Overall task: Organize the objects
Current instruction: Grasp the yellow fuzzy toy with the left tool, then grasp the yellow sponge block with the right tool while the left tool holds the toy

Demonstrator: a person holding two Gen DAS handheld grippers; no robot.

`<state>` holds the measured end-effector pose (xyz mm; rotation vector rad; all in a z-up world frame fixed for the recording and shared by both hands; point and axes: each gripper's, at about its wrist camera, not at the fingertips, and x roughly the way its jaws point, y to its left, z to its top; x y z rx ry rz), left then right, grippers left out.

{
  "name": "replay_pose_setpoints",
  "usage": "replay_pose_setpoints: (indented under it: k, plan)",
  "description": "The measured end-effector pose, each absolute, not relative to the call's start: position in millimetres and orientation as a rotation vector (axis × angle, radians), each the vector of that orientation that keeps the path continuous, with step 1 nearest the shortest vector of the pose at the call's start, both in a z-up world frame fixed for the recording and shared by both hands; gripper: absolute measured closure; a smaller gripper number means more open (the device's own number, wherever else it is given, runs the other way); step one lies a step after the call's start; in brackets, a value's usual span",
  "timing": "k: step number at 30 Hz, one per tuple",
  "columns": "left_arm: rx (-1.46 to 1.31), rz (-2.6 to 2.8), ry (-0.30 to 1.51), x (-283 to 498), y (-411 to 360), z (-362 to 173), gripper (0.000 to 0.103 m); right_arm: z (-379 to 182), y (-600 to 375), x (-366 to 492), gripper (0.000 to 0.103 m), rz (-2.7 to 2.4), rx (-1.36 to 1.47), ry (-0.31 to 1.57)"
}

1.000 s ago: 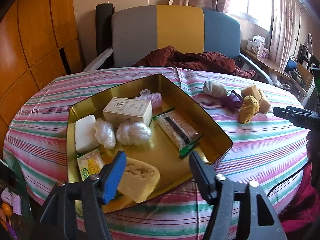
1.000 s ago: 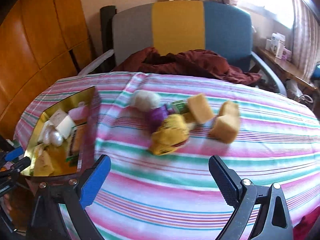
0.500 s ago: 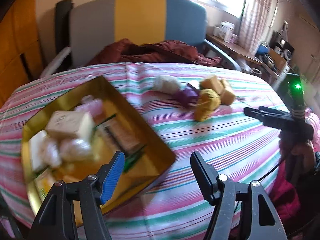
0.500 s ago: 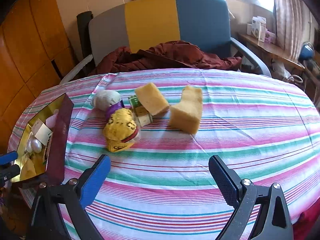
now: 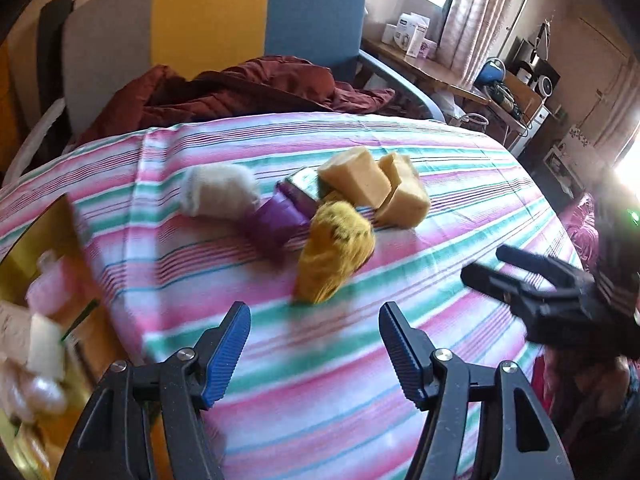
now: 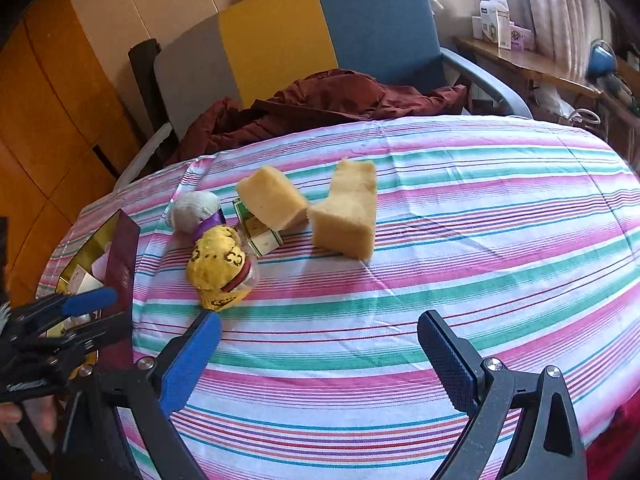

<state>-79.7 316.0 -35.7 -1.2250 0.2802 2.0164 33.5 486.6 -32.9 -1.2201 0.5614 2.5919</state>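
A small pile lies on the striped tablecloth (image 5: 320, 380): a yellow patterned pouch (image 5: 334, 252), a white sock roll (image 5: 218, 192), a purple item (image 5: 276, 220), a green packet (image 5: 306, 182) and two yellow sponges (image 5: 356, 182) (image 5: 404, 196). My left gripper (image 5: 314, 320) hovers open just short of the pouch, nothing between its blue pads. The right wrist view shows the same pouch (image 6: 218, 266) and sponges (image 6: 270, 198) (image 6: 348, 212). My right gripper (image 6: 320, 332) stands wide open and empty to the pouch's right. The gold tin (image 5: 24, 248) with several items sits at the left.
A chair (image 6: 280, 40) with a dark red garment (image 6: 320, 100) stands behind the table. The tin's dark red outer wall (image 6: 122, 256) rises left of the pile. A cluttered side shelf (image 5: 440, 68) lies beyond the table's far right edge. Bare cloth spreads right of the sponges.
My left gripper swung right, from over the gold tin to in front of the pile; the tin slid to the view's left edge. The right gripper edged closer to the pile. Both stayed open.
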Motion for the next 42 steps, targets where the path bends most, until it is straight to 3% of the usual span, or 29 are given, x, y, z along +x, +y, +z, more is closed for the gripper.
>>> replay_pose_setpoints:
  k: [12, 14, 16, 21, 25, 42]
  plan:
    - [-1.215, 2.054, 0.276, -109, 375, -67, 0.036, -44, 497, 32, 0.004, 2.564, -1.257, 0.621]
    - [-1.247, 2.072, 0.278, -113, 377, -76, 0.052, -44, 498, 32, 0.004, 2.561, -1.261, 0.623]
    - [-1.281, 2.053, 0.237, -115, 375, -83, 0.059, -46, 500, 32, 0.004, 2.560, -1.263, 0.626]
    - [-1.341, 1.993, 0.144, -119, 366, -90, 0.061, -50, 502, 31, 0.004, 2.548, -1.277, 0.636]
    - [-1.290, 2.007, 0.156, -107, 354, -83, 0.069, -49, 502, 32, 0.004, 2.553, -1.269, 0.626]
    - [-1.136, 2.004, 0.299, -36, 309, -81, 0.069, -64, 488, 26, 0.008, 2.570, -1.323, 0.616]
